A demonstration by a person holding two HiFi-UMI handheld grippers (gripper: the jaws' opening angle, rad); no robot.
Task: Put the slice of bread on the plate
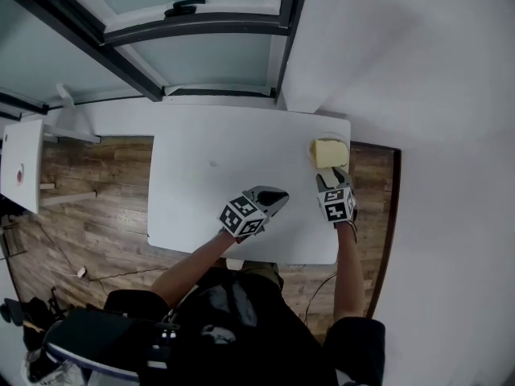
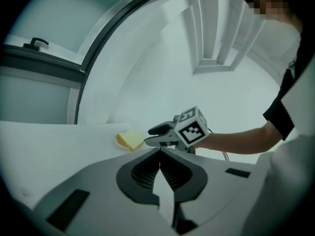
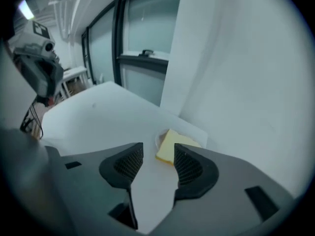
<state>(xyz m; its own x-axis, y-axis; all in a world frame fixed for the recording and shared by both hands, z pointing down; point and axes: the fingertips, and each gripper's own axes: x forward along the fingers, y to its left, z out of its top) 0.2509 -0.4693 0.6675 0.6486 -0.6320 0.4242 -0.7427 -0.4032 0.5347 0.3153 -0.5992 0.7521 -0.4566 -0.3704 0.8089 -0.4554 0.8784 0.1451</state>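
**Fig.** Head view, w/ both gripper views. The slice of bread (image 1: 329,152) is seen lying flat on the plate (image 2: 118,143) at the upper-right corner of the table (image 1: 217,183), so placement is judged complete. The right gripper (image 3: 157,150) is held just below the plate in the head view, tilted down. Its jaws are set moderately apart w/ nothing between them. The bread lies beyond the tips, untouched, which fits a release. The left gripper (image 2: 160,156) is kept near frame centre, jaws pressed together & empty, presumably parked clear because one gripper suffices. Most of the small plate is covered by the bread; no correction is judged necessary.
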